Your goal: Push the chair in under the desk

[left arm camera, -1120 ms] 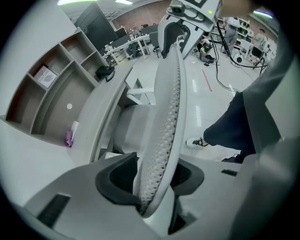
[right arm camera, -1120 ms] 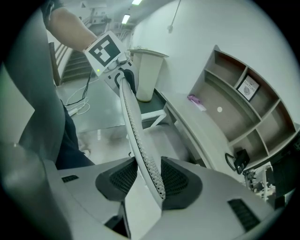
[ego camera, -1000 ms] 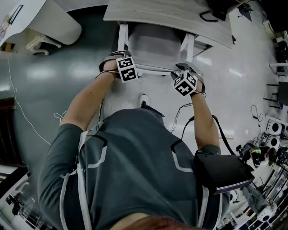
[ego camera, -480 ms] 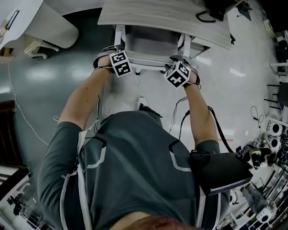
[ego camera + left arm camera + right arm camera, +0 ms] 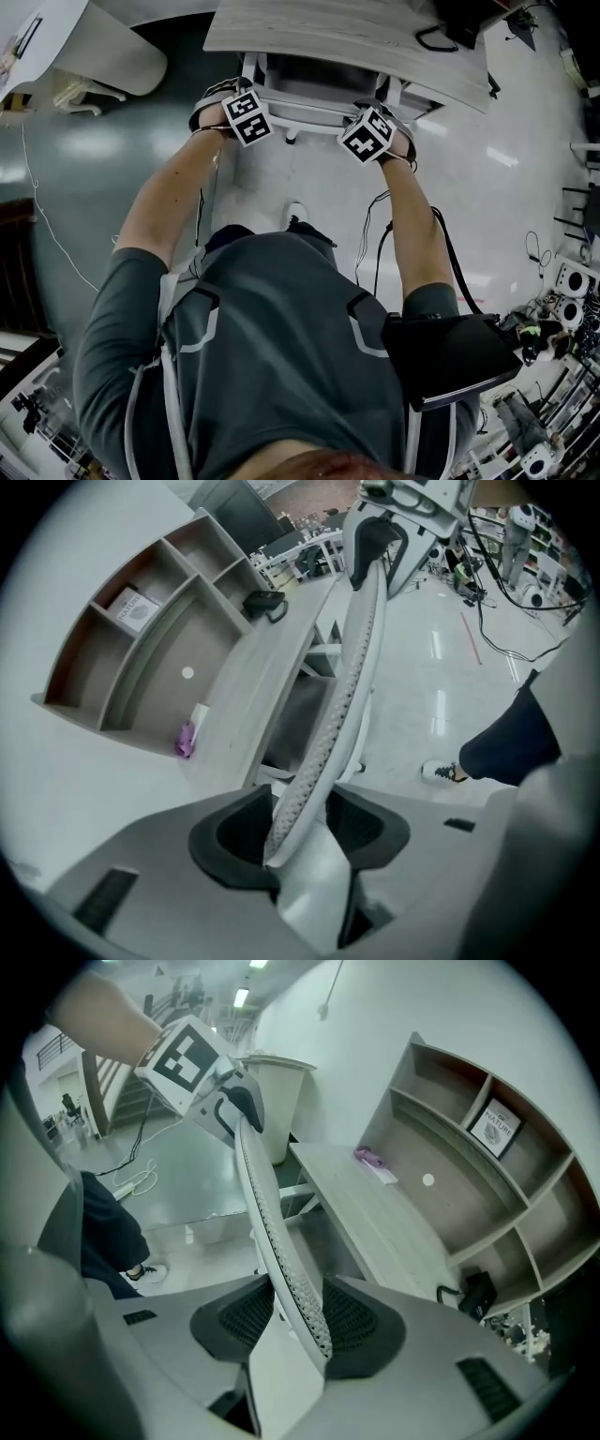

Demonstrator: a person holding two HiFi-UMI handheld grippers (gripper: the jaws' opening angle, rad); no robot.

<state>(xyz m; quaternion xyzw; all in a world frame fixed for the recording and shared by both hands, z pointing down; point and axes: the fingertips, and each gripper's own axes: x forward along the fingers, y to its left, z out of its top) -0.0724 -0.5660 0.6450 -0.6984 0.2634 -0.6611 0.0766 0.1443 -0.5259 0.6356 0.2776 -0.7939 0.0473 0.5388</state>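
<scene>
The left gripper (image 5: 298, 829) has its jaws spread, and the top rim of the white mesh-backed office chair (image 5: 349, 677) stands between the dark pads without being pinched. There is slack on at least one side. The right gripper (image 5: 298, 1321) is the same: its jaws are apart, the perforated rim runs up between them, and it leans toward one pad rather than being clamped. In the head view the two grippers sit near opposite ends of the backrest, left and right.

Beyond them, the chair's grey seat (image 5: 314, 75) is already largely beneath the pale wood-grain desk (image 5: 337, 33), and the backrest is close to the desk's front edge. The push looks nearly finished.

To do the rest well, both grippers should press forward evenly — one side leading would swing the chair and could catch it on the white uprights either side of the seat (image 5: 249, 70). The rim is loose between the pads, so the force has to come from the near pads bearing flat on it. Keep the grippers low over the rim so it cannot slip out, and ease off as the backrest nears the desk edge — a hard bump would jolt the desk.
</scene>
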